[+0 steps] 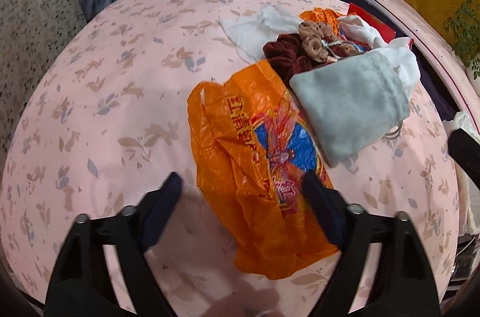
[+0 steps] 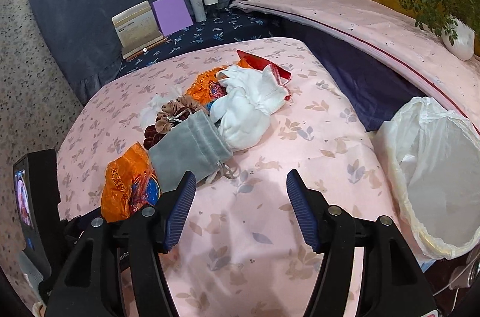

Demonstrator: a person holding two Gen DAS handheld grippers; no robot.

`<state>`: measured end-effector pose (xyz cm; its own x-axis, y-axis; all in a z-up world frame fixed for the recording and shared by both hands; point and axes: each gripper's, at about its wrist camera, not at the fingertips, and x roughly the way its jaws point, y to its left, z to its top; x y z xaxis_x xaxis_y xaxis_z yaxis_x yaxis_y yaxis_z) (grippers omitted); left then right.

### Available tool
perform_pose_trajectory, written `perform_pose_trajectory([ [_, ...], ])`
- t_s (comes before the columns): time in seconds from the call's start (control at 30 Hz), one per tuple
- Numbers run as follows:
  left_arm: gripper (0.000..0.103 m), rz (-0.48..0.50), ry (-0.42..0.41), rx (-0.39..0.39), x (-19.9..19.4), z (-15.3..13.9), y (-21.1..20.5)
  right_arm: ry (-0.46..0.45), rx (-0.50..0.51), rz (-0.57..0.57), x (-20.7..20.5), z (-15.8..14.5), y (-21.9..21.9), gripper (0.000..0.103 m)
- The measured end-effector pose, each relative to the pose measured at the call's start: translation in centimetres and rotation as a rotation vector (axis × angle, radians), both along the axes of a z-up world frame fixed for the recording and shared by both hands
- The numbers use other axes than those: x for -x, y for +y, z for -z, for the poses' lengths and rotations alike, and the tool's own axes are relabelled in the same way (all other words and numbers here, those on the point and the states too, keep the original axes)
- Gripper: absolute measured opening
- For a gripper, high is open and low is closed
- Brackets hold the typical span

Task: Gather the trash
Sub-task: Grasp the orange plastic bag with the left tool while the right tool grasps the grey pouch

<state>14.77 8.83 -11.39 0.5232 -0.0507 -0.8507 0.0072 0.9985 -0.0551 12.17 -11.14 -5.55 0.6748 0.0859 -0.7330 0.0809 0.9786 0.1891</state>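
Lying flat on the pink flowered bedspread (image 1: 105,113), an orange plastic bag (image 1: 255,167) is seen with red characters printed around a blue round picture; the characters are too crumpled to be read. On the right claw's frame, a few pale letters are printed, but they are cut off and cannot be read. A cream box (image 2: 139,23) at the far end of the bed carries small printed lines, too small to be read.

The left claw (image 1: 243,191) is tilted steeply downward over the near part of the orange bag. Its dark blue pads are spread about half way; the bag lies between them, but no pad is seen pressing on it, so nothing is held. The right claw (image 2: 238,191) is also pointed down, over bare bedspread, its ribbed blue pads well apart and empty.

A grey velvet pouch (image 2: 189,152) is laid partly on the orange bag, and its cord end lies just beside the right claw's left pad. Behind it, white cloth gloves (image 2: 249,107), a tan scrunchie (image 2: 177,110), a dark red scrunchie (image 1: 285,56) and a red packet (image 2: 261,62) are piled together. A bin with a white liner (image 2: 435,167) stands beside the bed, at the right of the right claw.
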Motion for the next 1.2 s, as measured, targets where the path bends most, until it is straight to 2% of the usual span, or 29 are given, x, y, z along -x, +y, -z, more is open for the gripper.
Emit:
perform_pose_trajectory([
  [0.03,0.056,0.01,-0.002,0.001,-0.1,-0.1,0.0,0.001,-0.003,-0.005,-0.4,0.2,0.2,0.061],
  [0.1,0.034,0.021,-0.001,0.015,-0.4,-0.4,0.1,0.003,-0.002,-0.013,-1.4,0.5,0.7,0.061],
  [0.17,0.021,0.021,0.0,0.026,-0.7,-0.8,0.2,0.004,-0.002,-0.024,-2.3,0.7,1.1,0.06],
  [0.2,0.019,0.02,-0.004,0.028,-0.8,-1.0,0.2,0.006,-0.002,-0.026,-2.7,0.9,1.2,0.059],
  [0.43,0.017,0.011,-0.06,0.023,-1.6,-3.1,0.9,0.026,-0.03,-0.051,-5.0,2.1,2.0,0.038],
  [0.57,0.017,0.011,-0.085,0.013,-2.2,-4.2,1.0,0.042,-0.04,-0.077,-5.8,2.9,2.5,0.016],
  [0.67,0.017,0.012,-0.103,0.004,-2.2,-4.9,0.9,0.053,-0.06,-0.098,-6.0,3.3,2.6,0.004],
  [0.87,0.017,0.013,-0.131,-0.016,-1.9,-6.3,0.4,-0.005,-0.09,-0.121,-4.7,1.6,2.3,0.003],
  [1.2,0.017,0.072,-0.207,-0.022,-1.0,-10.6,-3.6,-0.187,-0.09,-0.054,-1.3,-6.5,-2.5,0.003],
])
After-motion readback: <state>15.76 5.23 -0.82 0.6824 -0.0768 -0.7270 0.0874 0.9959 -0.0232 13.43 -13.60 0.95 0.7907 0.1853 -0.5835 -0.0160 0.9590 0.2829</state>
